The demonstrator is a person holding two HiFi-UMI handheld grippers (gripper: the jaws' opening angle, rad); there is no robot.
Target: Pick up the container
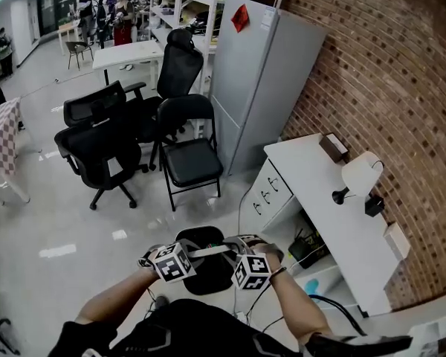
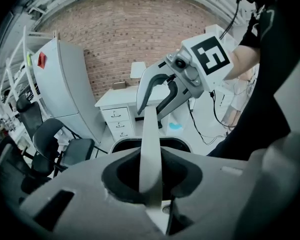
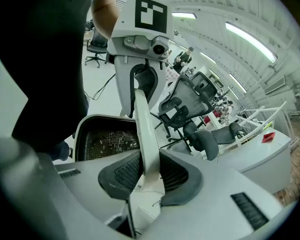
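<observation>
Looking at this, I'd say the grab itself is done. The left gripper (image 2: 152, 176) and right gripper (image 3: 149, 171) face each other, both clamped on the white handle (image 2: 150, 134) of the container (image 2: 177, 139). It's a black bin with a white rim, right below the grippers and close in front of the person, near the white desk (image 1: 334, 199). I honestly can't tell if it's off the floor yet, so the actual lift is probably what's left.
</observation>
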